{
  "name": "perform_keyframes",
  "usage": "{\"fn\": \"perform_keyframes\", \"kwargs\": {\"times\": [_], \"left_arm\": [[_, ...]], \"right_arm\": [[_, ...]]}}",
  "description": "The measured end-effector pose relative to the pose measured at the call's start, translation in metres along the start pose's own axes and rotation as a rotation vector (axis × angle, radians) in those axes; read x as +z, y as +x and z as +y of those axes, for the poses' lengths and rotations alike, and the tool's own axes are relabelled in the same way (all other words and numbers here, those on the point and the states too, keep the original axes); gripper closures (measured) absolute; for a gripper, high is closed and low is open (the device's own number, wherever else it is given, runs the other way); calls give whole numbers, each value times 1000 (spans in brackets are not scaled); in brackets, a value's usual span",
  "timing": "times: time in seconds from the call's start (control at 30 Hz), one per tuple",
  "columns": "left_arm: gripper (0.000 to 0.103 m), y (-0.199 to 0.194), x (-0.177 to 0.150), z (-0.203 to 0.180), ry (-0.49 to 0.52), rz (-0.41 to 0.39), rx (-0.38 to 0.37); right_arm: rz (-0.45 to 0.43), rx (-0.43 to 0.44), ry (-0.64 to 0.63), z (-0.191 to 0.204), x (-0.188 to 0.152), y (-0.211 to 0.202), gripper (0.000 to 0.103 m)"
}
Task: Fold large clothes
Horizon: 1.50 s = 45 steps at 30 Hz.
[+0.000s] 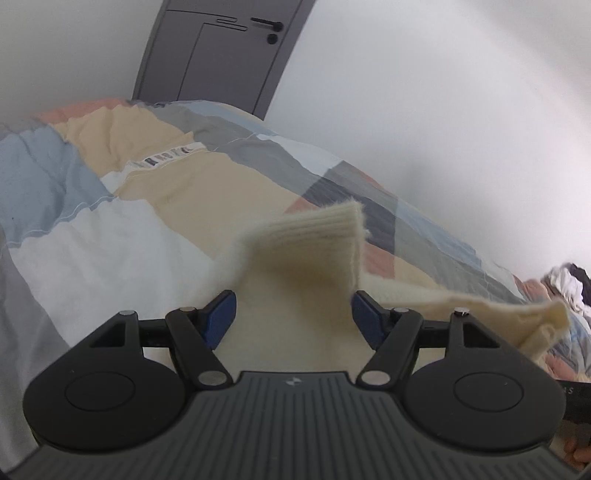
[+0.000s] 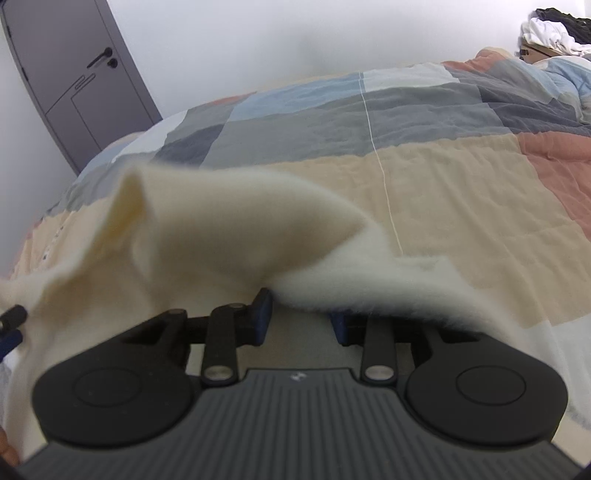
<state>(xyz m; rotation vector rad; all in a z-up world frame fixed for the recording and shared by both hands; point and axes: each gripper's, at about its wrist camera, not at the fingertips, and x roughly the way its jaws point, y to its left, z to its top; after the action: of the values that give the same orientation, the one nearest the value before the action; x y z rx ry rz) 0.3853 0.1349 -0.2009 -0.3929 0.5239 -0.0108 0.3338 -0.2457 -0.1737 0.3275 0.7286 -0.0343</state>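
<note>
The left gripper point(image 1: 293, 317) stands with its blue pads spread, a ribbed corner of the cream fuzzy knitted garment point(image 1: 317, 254) rising between them without being pressed. The right gripper point(image 2: 301, 314) has its jaws narrower, the same cream garment point(image 2: 236, 236) draped over them; whether they pinch it cannot be told. Beyond lie the patchwork quilt point(image 2: 443, 177) on the bed, a heap of clothes point(image 2: 554, 26) and a grey door point(image 1: 221, 48).
</note>
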Motion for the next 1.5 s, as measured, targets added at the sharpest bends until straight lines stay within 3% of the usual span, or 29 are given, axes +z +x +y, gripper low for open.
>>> {"fn": "perform_keyframes", "kwargs": {"times": [0.2, 0.37, 0.57, 0.63, 0.8, 0.9, 1.07, 1.2, 1.33, 1.5], "left_arm": [[30, 10, -1, 18, -97, 60, -33], [30, -8, -2, 7, -51, 65, -34], [29, -38, -16, -7, 0, 83, -41], [29, -44, -23, -9, 13, 105, -37], [29, -52, -35, -17, 72, 121, -24], [29, -50, -36, -20, 87, 122, -19], [29, -45, -37, -17, 81, 127, -13], [29, -45, -38, -19, 92, 126, -9], [29, -44, -41, -23, 109, 123, 4], [29, -43, -41, -26, 119, 123, 7]], "right_arm": [[-39, -24, -37, 6, 3, 3, 67], [-96, -44, -96, 10, 4, -8, 66], [-80, -74, -119, 4, 3, -19, 66], [-93, -98, -168, 6, 2, -22, 66], [-25, -169, -331, 16, 2, 4, 67], [-23, -167, -292, 3, 7, 13, 68], [-132, -176, -184, -12, 21, -2, 68], [-145, -199, -97, -28, 28, -4, 68], [-208, -329, -84, -34, 27, 0, 64], [-108, -267, -29, -46, 27, 16, 66]]}}
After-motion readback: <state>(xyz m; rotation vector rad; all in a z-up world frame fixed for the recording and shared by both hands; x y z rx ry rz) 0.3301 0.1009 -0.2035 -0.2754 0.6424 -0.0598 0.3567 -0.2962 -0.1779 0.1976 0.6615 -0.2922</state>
